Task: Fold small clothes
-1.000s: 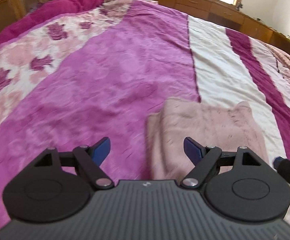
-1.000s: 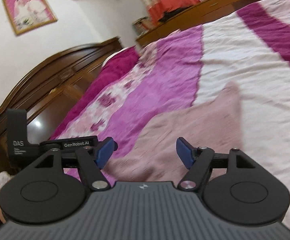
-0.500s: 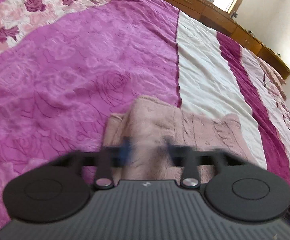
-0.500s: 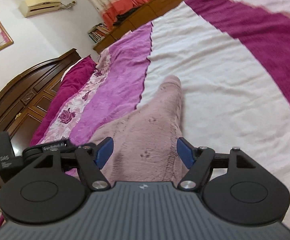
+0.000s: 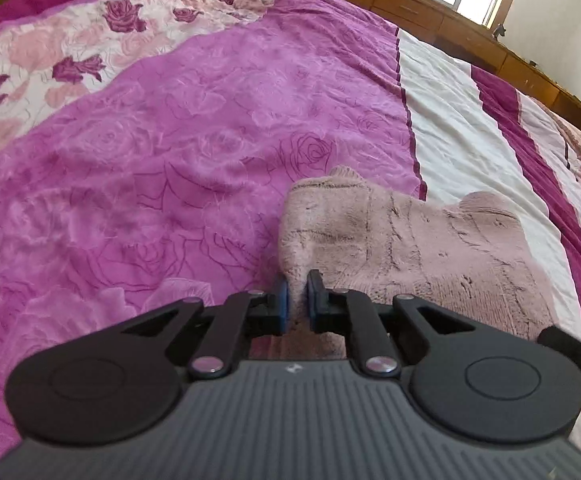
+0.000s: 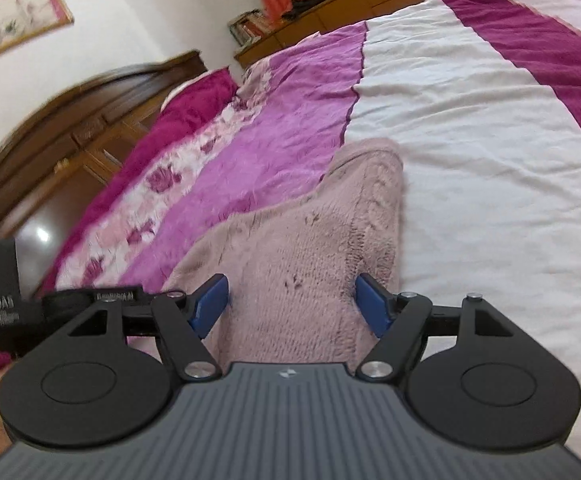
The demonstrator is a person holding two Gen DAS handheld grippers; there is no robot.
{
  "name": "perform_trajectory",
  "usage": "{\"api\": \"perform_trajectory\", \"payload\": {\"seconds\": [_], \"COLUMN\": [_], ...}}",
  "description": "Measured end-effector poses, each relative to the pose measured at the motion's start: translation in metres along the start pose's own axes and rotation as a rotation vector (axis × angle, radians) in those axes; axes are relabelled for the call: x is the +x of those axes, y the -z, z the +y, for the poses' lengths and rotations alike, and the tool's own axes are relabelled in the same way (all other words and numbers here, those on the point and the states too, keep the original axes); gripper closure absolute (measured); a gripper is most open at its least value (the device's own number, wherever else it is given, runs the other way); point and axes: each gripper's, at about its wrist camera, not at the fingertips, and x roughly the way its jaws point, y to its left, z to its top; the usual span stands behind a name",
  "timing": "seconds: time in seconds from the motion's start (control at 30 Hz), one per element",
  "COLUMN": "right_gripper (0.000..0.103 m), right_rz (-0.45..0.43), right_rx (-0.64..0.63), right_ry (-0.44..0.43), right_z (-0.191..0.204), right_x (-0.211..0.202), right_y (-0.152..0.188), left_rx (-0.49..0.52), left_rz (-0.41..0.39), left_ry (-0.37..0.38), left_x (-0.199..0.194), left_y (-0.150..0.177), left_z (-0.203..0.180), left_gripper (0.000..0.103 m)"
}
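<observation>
A small pale pink knitted garment (image 5: 422, 248) lies on the bed, across the seam between the purple and white stripes. My left gripper (image 5: 297, 300) is shut on the garment's near left edge, with a fold of knit pinched between the blue pads. In the right wrist view the same garment (image 6: 310, 256) lies under and ahead of my right gripper (image 6: 290, 300), which is open, its blue pads spread above the near part of the cloth. The left gripper's body (image 6: 6, 308) shows at the far left of that view.
The bedspread (image 5: 170, 160) has purple, white and magenta stripes with a rose-print band at the left. A dark wooden headboard (image 6: 70, 128) and wooden cabinets (image 5: 430, 20) border the bed. A framed picture (image 6: 14, 4) hangs on the wall.
My left gripper has moved to the garment's left edge and closed on it. My right gripper stayed open and shifted over the near part of the garment.
</observation>
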Motion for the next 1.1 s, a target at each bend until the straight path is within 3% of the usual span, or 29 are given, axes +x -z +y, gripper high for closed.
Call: {"api": "perform_trajectory", "payload": {"seconds": [0.17,0.33,0.4,0.5,0.67,0.87,1.03,1.1], "right_gripper": [0.026,0.026,0.026,0.026,0.027,0.026,0.025,0.017], "right_rz": [0.003,-0.029,-0.041,-0.038,0.029,0.034,0.037,0.025], "right_rx": [-0.005,0.046,0.042,0.022,0.018,-0.11,-0.057,0.02], "right_ry": [0.017,0.009,0.029,0.078,0.069,0.084,0.067,0.039], "right_z": [0.004,-0.004,-0.005,-0.004,0.0,0.029,0.022,0.011], "right_x": [-0.003,-0.025,-0.034,-0.043,-0.039,-0.04,-0.046,-0.049], "right_y": [-0.002,-0.003,-0.001,0.006,0.024,0.037,0.03,0.021], "left_rx": [0.019,0.043,0.05,0.078,0.166,0.218,0.123,0.086], "left_rz": [-0.003,0.018,0.02,0.017,0.048,0.063,0.069,0.059], "left_ry": [-0.006,0.033,0.054,0.068,0.031,-0.073,-0.017,0.017], "left_x": [-0.011,-0.032,-0.043,-0.057,-0.061,-0.056,-0.062,-0.065], "left_y": [-0.004,0.001,0.006,0.017,0.034,0.045,0.035,0.03], "left_z": [-0.007,-0.011,-0.011,-0.013,-0.015,-0.004,0.007,0.009], "left_gripper": [0.084,0.063,0.05,0.041,0.04,0.032,0.033,0.034]}}
